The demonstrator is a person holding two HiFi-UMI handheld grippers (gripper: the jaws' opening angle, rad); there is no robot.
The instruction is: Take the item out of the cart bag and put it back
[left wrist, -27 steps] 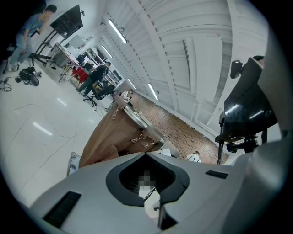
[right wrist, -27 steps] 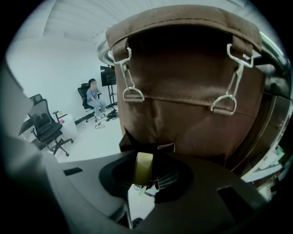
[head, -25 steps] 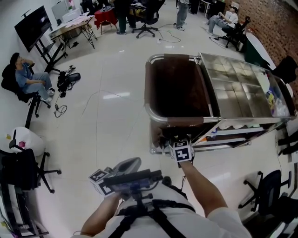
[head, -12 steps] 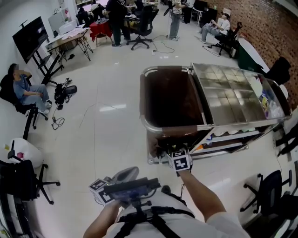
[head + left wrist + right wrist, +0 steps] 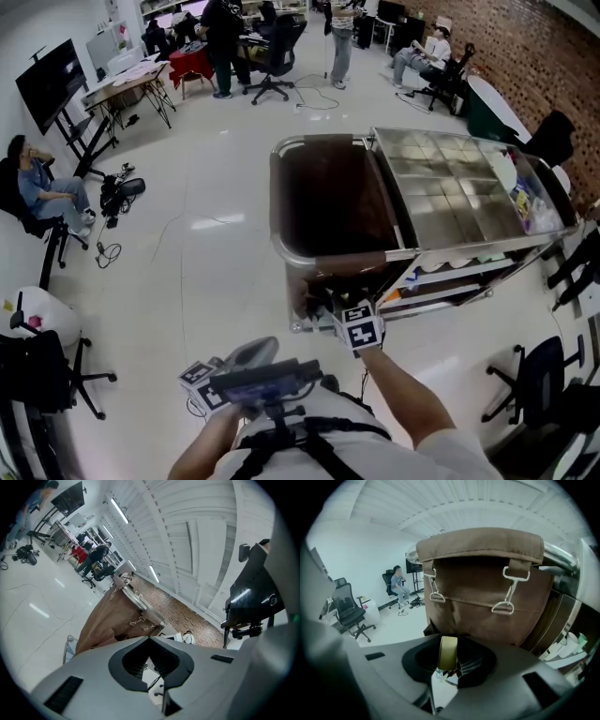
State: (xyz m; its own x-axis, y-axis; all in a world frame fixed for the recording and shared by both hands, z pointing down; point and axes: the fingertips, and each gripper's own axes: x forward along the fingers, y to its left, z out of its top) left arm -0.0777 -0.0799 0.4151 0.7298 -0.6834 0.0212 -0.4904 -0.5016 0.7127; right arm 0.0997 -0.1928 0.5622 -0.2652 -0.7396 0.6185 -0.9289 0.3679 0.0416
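Observation:
A brown cart bag (image 5: 333, 202) hangs open-topped on the left end of a steel cart (image 5: 450, 183). My right gripper (image 5: 339, 314) is low against the bag's near wall, below its rim. In the right gripper view the gripper (image 5: 450, 662) is shut on a small tan tape roll (image 5: 448, 651) held on edge, with the bag's front (image 5: 487, 592) and its metal clips close ahead. My left gripper (image 5: 251, 356) hangs near my waist, away from the cart. Its jaws (image 5: 151, 666) stand slightly apart with nothing between them, and the bag (image 5: 105, 623) lies beyond.
The cart's lower shelves (image 5: 450, 281) carry cups and packets. Office chairs stand at the left (image 5: 47, 370) and right (image 5: 539, 375). A seated person (image 5: 42, 192), a screen on a stand (image 5: 56, 80) and desks with people (image 5: 225, 42) lie farther off across the white floor.
The cart has drifted left in the head view as the camera shifted. My right gripper stays low at the bag's near end with the roll. The left gripper has barely moved.

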